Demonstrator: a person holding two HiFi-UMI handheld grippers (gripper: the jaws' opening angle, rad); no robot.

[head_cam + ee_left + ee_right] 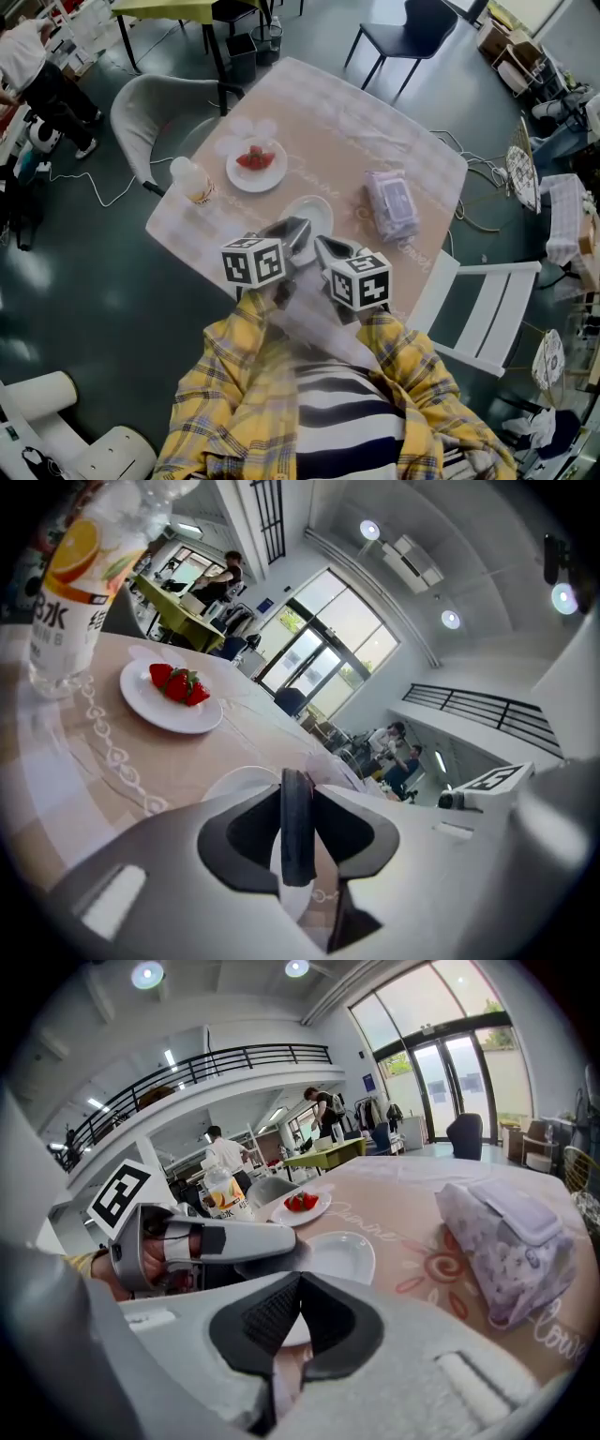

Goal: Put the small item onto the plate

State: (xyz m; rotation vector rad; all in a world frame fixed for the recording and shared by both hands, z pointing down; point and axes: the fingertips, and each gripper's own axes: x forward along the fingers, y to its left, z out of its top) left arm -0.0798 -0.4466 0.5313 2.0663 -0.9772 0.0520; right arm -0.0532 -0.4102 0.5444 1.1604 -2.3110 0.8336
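Observation:
Red strawberries point(254, 157) point(178, 683) point(300, 1202) lie on a small white plate point(270, 174) at the table's far left. A second white plate point(314, 208) point(239, 782) point(342, 1255) sits empty nearer to me, just past both grippers. My left gripper point(298, 228) point(297, 780) hovers at that plate's near rim, its dark pads pressed together with nothing visible between them. Close beside it on the right, my right gripper point(326, 246) point(298, 1283) is also shut and empty. Neither touches the strawberries.
A drink bottle point(192, 180) point(70, 592) stands at the table's left edge, near the strawberry plate. A pack of wipes point(392, 203) point(511, 1237) lies on the right. A grey chair point(155, 108) stands at the far left and a white chair point(473, 305) at the right.

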